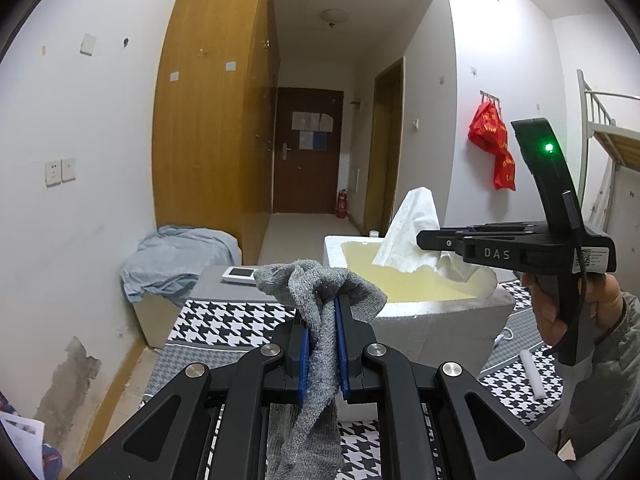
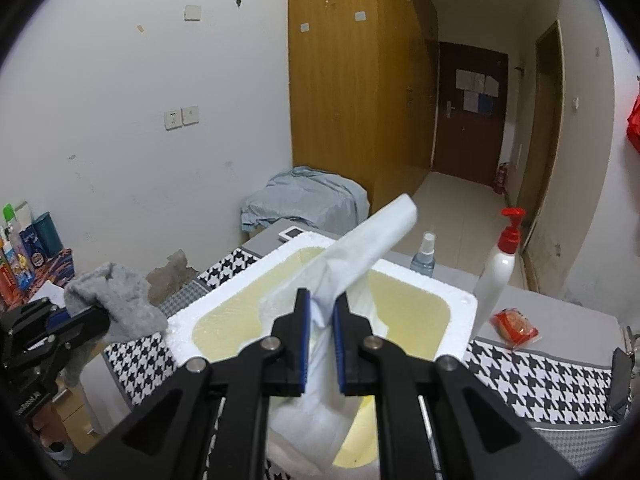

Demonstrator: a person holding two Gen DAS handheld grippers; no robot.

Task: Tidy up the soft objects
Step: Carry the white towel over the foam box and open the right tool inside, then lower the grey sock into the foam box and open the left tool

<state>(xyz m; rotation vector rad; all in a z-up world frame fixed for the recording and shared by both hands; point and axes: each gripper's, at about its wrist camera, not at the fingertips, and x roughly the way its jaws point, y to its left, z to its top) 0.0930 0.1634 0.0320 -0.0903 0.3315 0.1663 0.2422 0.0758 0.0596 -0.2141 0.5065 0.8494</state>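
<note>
Left gripper (image 1: 322, 344) jaws clamp grey cloth (image 1: 320, 280); right gripper (image 2: 322, 344) jaws clamp white tissue (image 2: 360, 248) over foam box (image 2: 460, 300).

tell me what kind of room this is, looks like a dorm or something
Probably a dorm-style room or small flat: a metal bunk bed frame with a ladder at the right edge, a tall wooden wardrobe along the wall, and a short hallway to a brown entry door with notices.

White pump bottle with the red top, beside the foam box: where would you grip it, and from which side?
Grip the white pump bottle around its smooth white body, below the red pump head, coming in level from the open right side, above the red snack packet. It leans against the white foam box, so that side is blocked, and the nozzle looks too narrow and slippery for the jaws.
</note>
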